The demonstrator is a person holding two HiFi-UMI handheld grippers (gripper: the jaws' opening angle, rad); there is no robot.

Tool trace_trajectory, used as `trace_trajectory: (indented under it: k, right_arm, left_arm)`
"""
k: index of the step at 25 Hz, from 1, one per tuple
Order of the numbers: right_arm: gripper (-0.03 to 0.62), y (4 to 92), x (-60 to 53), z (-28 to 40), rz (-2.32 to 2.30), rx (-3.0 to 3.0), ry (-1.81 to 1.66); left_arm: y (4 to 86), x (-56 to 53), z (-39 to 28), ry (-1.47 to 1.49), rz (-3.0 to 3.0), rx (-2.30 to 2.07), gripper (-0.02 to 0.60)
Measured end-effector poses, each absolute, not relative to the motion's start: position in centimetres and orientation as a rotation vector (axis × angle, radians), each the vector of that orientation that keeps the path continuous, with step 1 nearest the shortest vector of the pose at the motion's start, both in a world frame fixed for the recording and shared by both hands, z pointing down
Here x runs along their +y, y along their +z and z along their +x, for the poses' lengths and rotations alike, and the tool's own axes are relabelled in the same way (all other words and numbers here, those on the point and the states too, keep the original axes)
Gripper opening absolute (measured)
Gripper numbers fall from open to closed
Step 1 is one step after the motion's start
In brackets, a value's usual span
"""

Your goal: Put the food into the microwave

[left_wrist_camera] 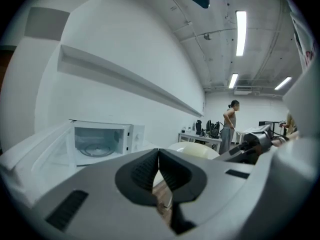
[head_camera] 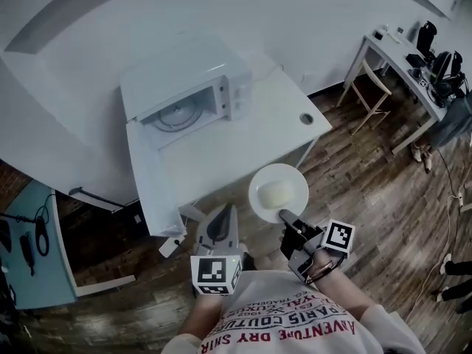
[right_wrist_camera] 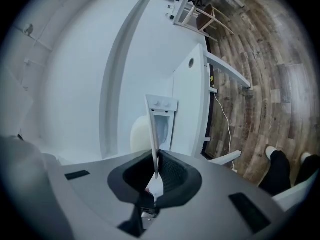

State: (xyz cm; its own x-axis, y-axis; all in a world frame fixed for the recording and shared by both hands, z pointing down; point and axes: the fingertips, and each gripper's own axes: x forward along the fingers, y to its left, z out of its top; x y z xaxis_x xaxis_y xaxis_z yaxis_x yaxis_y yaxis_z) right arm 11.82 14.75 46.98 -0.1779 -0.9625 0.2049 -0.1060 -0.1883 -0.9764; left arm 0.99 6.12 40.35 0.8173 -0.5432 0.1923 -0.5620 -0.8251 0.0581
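A white microwave (head_camera: 193, 80) stands on a white table (head_camera: 251, 135) with its door (head_camera: 147, 183) swung wide; the glass turntable (head_camera: 175, 113) inside is bare. My right gripper (head_camera: 285, 217) is shut on the near rim of a white plate (head_camera: 278, 192) that carries a pale mound of food (head_camera: 274, 193), held above the floor just off the table's front edge. In the right gripper view the plate (right_wrist_camera: 154, 154) stands edge-on between the jaws, with the microwave (right_wrist_camera: 163, 119) ahead. My left gripper (head_camera: 223, 212) is shut and empty, left of the plate; its closed jaws (left_wrist_camera: 159, 170) point towards the microwave (left_wrist_camera: 102, 140).
A round cable hole (head_camera: 306, 118) sits near the table's right corner. A wooden stool (head_camera: 367, 87) and a cluttered desk (head_camera: 413, 57) stand at the far right. A teal table (head_camera: 29, 260) is at the left. A person (left_wrist_camera: 231, 124) stands far off.
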Motion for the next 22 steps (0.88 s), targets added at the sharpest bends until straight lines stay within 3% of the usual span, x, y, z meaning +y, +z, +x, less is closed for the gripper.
trace_trajectory:
  k: [12,22]
  right_arm:
    - [0.026,46.7,0.6,13.8,-1.279,1.368,-1.527]
    - [0.026,48.0,-11.4,16.1,-1.122,1.581,-1.725]
  left_arm:
    - [40.7,-6.7,3.9,0.312,2.871,-0.906,0.006]
    - [42.0,-16.0,5.3,0.348,2.708,-1.268,0.006]
